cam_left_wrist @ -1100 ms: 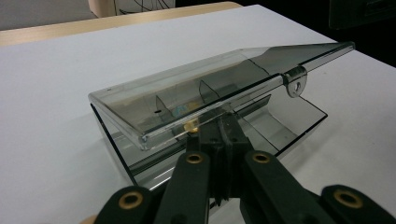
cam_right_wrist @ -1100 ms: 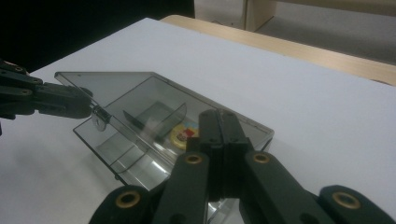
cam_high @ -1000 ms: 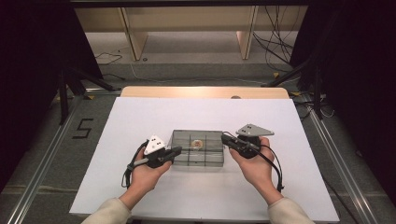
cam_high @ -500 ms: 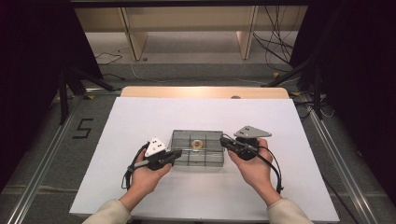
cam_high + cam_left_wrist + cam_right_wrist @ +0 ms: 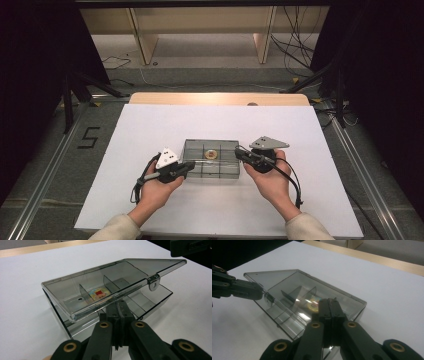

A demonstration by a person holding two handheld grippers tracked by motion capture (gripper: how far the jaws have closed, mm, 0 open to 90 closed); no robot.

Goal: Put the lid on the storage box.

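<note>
A: While the lid [image 5: 100, 287] sits part-way up, where's the clear box [image 5: 210, 158]?

B: Middle of the white desk [image 5: 220, 125], between the two hands. Long axis runs left-right across the desk in the high view. Dividers inside, and a small round coin-like thing [image 5: 210, 154] lies in a back middle compartment.

A: Left gripper [image 5: 186, 166]?

B: At the box's left short end, near the front corner. In the left gripper view the jaws are pressed together, tips just under the lid's raised front edge. Can't tell if they pinch the lid edge or just prop it. In the right gripper view that same gripper [image 5: 249, 292] reaches in from the left, tip at the lid's corner.

A: Right gripper [image 5: 242, 154]?

B: At the right short end. Jaws clenched together, nothing visibly between them, tips against the box's end wall [image 5: 347, 307]. Looks like it's steadying the box, my guess.

A: Hinge side?

B: Far long edge, away from the person. A small metal latch [image 5: 153, 282] sits on the lid's right end in the left gripper view.

A: So the key relation?

B: The lid swings about the far long edge, so the free front edge goes up and away from the person. Left jaws are the nearer ones to that edge; right ones are at the end wall.
</note>
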